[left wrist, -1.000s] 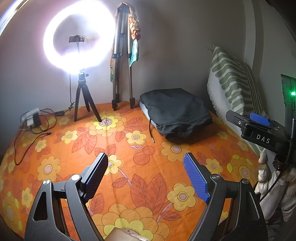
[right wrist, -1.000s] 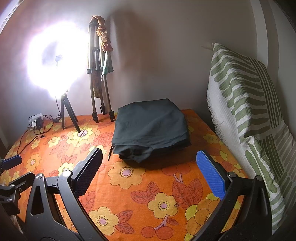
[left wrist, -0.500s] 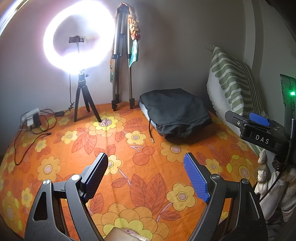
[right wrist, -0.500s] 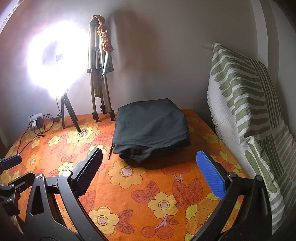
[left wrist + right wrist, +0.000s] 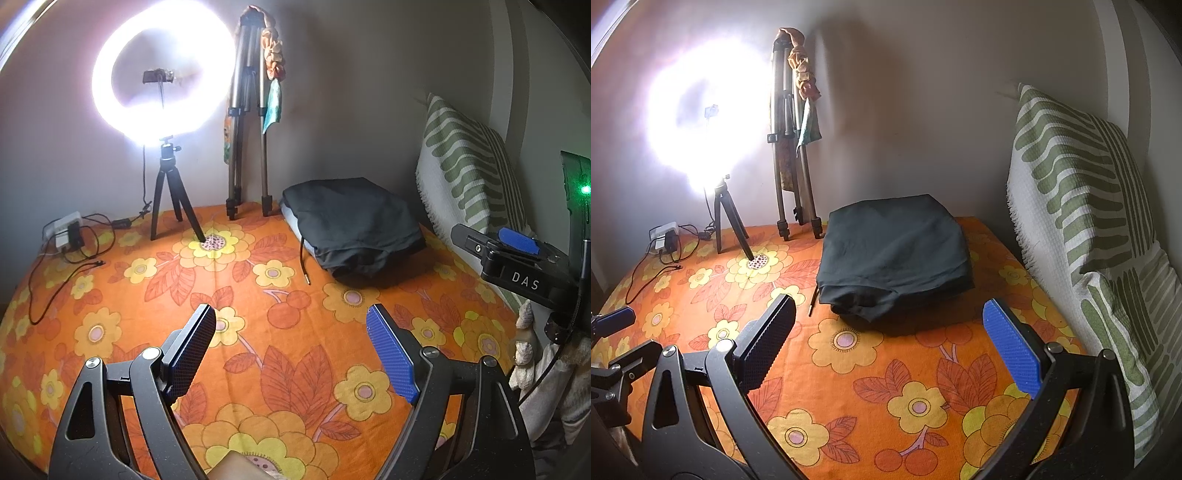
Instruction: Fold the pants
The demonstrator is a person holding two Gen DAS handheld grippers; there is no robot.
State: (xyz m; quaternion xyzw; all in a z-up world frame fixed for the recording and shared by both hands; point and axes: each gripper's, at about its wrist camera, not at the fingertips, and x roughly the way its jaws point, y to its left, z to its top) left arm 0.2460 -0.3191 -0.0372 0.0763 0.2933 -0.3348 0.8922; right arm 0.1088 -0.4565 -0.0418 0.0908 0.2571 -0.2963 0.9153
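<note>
Both tools spread wide, empty: left tool point(image 5: 291, 354), right tool point(image 5: 890, 347). Dark pants point(image 5: 894, 254) already bundled on the floral bedspread point(image 5: 886, 387), near the striped pillow point(image 5: 1082, 221), well apart from either tool. Risk: snagging only the top layer, dragging the drawcord point(image 5: 303, 264), undoing the stack. Underlayers hidden; ring light point(image 5: 159, 74) glare hides detail.

The room is dim. A ring light point(image 5: 159, 70) at the upper left gives most light and blows out to white glare, stronger in the right wrist view point(image 5: 701, 110). Fisheye bending curves the edges, and the corners go dark.
</note>
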